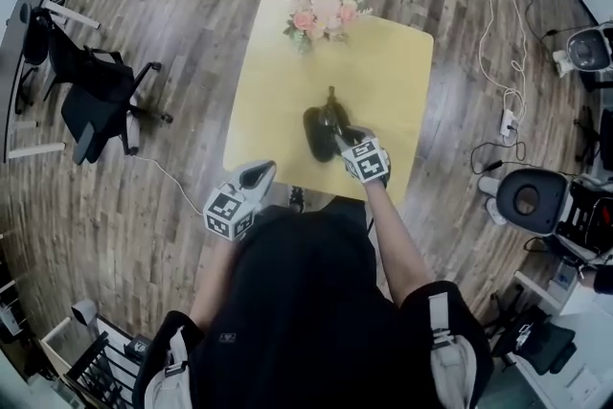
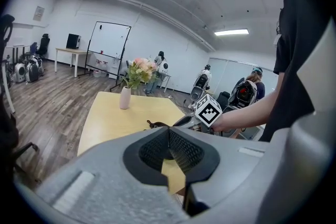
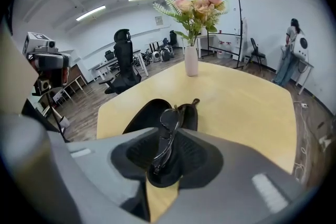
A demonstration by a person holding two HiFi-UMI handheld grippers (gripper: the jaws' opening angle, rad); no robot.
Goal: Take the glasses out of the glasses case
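A yellow table (image 1: pixel 388 62) is seen in the middle of the head view, with a vase of pink flowers (image 1: pixel 324 12) set at its upper edge. The black glasses case (image 1: pixel 316 134) is laid open near the table's centre, below the flowers. The right gripper (image 1: pixel 343 142) is held over the case from the lower right, its marker cube (image 1: pixel 365 159) turned up toward the camera. In the right gripper view its jaws are seen parted. The glasses (image 3: pixel 167 131) are found on edge between the pads (image 3: pixel 140 152), the lens end over the open case and the arm end lower in the gap. A little space is left on each side of the frame, so no grip is shown. The left gripper (image 1: pixel 260 170) is held at the lower left, just off the table's near edge and well apart from the case. In the left gripper view its jaws are seen closed together along a seam, with nothing between them. A black office chair (image 1: pixel 96 96) is seen on the wooden floor (image 1: pixel 182 5) at the upper left.
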